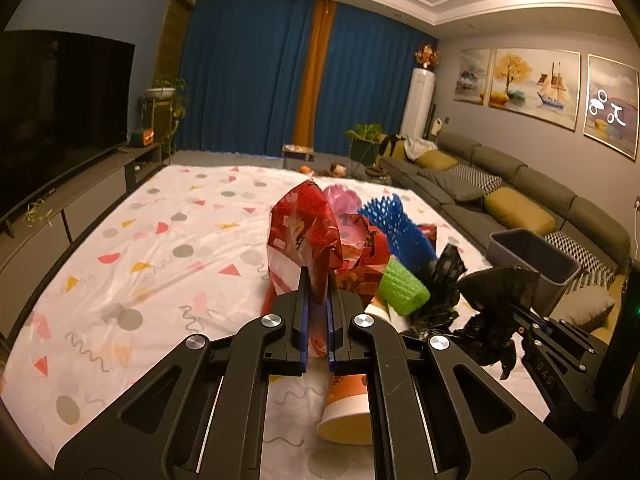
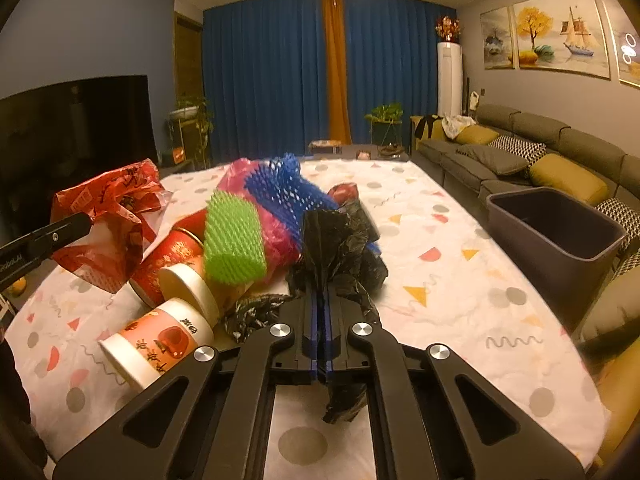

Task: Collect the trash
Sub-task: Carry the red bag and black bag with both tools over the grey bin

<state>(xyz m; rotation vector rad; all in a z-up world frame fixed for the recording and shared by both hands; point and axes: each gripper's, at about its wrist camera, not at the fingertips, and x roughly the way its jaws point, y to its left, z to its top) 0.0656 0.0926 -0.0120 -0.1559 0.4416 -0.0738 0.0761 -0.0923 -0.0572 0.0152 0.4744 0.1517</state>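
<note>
My left gripper (image 1: 318,280) is shut on a crumpled red and white plastic bag (image 1: 302,232), also in the right wrist view (image 2: 108,208), and holds it up over the table. My right gripper (image 2: 320,292) is shut on a crumpled black plastic bag (image 2: 340,248), seen at the right of the left wrist view (image 1: 496,292). Between them lies a trash pile: green foam net (image 2: 234,240), blue foam net (image 2: 288,192), pink bag (image 2: 276,236), red paper cups (image 2: 168,264) and a white and orange paper cup (image 2: 156,344).
A grey bin (image 2: 556,228) stands at the table's right edge. The table has a white patterned cloth (image 2: 460,288). A grey sofa (image 2: 520,148) runs along the right, a TV (image 1: 60,108) on a low cabinet along the left.
</note>
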